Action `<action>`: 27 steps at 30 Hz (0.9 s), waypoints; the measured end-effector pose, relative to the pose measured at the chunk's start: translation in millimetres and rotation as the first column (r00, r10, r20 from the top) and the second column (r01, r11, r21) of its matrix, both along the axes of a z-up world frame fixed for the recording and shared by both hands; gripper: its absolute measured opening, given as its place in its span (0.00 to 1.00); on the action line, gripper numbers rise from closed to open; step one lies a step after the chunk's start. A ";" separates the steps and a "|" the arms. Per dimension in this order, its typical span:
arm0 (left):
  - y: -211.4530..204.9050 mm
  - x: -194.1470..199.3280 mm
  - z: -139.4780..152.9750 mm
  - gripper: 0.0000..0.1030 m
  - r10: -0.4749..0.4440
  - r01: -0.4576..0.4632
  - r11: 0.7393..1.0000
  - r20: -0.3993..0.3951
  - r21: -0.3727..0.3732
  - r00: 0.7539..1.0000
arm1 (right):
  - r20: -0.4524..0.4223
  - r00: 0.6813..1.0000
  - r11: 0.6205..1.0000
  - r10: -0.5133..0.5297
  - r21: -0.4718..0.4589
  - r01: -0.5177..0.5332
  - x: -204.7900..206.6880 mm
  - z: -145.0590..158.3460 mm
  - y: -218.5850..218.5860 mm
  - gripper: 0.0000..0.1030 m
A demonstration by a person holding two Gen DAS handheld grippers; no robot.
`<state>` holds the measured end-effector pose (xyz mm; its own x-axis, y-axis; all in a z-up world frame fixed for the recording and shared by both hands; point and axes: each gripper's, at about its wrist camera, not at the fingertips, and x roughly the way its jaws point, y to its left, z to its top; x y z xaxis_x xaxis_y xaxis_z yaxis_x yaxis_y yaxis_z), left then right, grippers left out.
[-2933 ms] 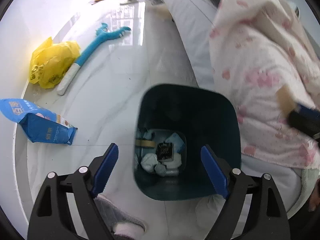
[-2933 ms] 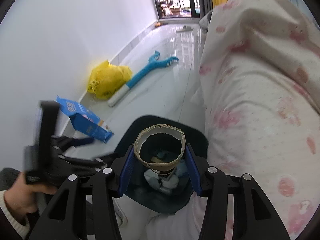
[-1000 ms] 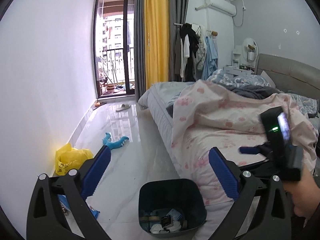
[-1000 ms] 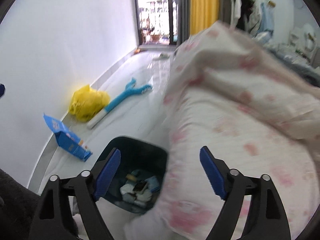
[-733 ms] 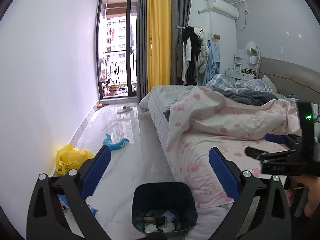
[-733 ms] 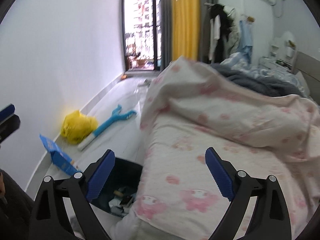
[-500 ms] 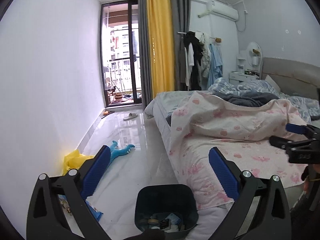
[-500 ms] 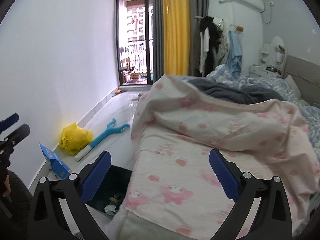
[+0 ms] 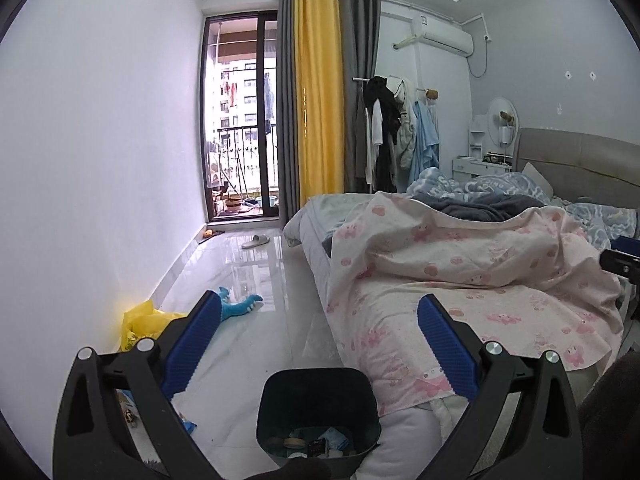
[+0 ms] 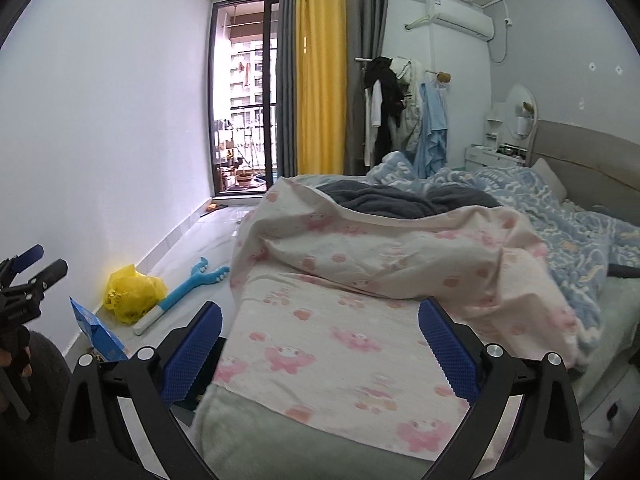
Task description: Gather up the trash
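A dark teal trash bin [image 9: 318, 412] stands on the floor by the bed's foot corner, with paper and wrappers inside. My left gripper [image 9: 318, 338] is open and empty, held high above the bin. My right gripper [image 10: 318, 340] is open and empty, raised over the pink-patterned blanket [image 10: 360, 300]. A yellow plastic bag [image 10: 130, 294] lies by the wall, also in the left wrist view [image 9: 140, 324]. A blue packet [image 10: 98, 336] lies on the floor near it. The bin is mostly hidden in the right wrist view.
A blue and white toy [image 10: 188, 288] lies on the glossy floor. The bed [image 9: 460, 280] fills the right side. A slipper [image 9: 256, 242] lies near the balcony door [image 9: 240, 168]. A white wall runs along the left.
The right gripper let go of the cardboard roll over the bin and opened. Both grippers then rose and tilted up from the bin to look across the room.
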<state>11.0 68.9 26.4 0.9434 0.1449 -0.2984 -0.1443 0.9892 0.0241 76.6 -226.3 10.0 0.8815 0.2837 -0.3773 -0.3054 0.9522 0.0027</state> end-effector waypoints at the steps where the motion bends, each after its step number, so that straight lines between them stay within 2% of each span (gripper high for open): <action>1: 1.3 -0.5 -0.4 0.97 -0.002 0.002 1.000 -0.002 -0.015 1.000 | 0.001 1.000 1.000 -0.009 0.001 0.009 -3.0 -0.9 -4.3 0.97; 4: 1.1 -3.8 -0.9 0.97 -0.007 0.007 1.000 -0.005 -0.030 1.000 | 0.005 1.000 1.000 -0.030 -0.001 0.030 -12.3 -4.5 -14.0 0.97; 7: -5.6 -7.1 -1.9 0.97 -0.033 0.033 0.999 -0.011 -0.011 0.999 | 0.010 0.999 0.999 -0.032 -0.021 0.032 -24.1 -13.1 -18.7 0.97; 11: -16.0 -10.8 -2.9 0.97 -0.060 0.060 0.998 -0.003 0.028 0.998 | 0.030 0.999 0.999 0.021 0.027 -0.021 -32.8 -18.9 -26.3 0.97; 16: -22.9 -8.4 -8.1 0.97 -0.067 0.068 0.996 -0.024 0.053 0.997 | 0.038 0.996 0.997 0.079 0.021 -0.080 -34.8 -28.0 -19.8 0.97; 27: -27.5 -5.6 -14.0 0.97 -0.059 0.062 0.996 -0.038 0.065 0.998 | 0.029 0.996 0.995 0.083 0.058 -0.085 -32.1 -30.1 -23.0 0.97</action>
<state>5.4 41.5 12.4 0.9399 0.1084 -0.3237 -0.0820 0.9922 0.0943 44.6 -249.2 -20.2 0.8632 0.3787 -0.3339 -0.3852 0.9215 0.0493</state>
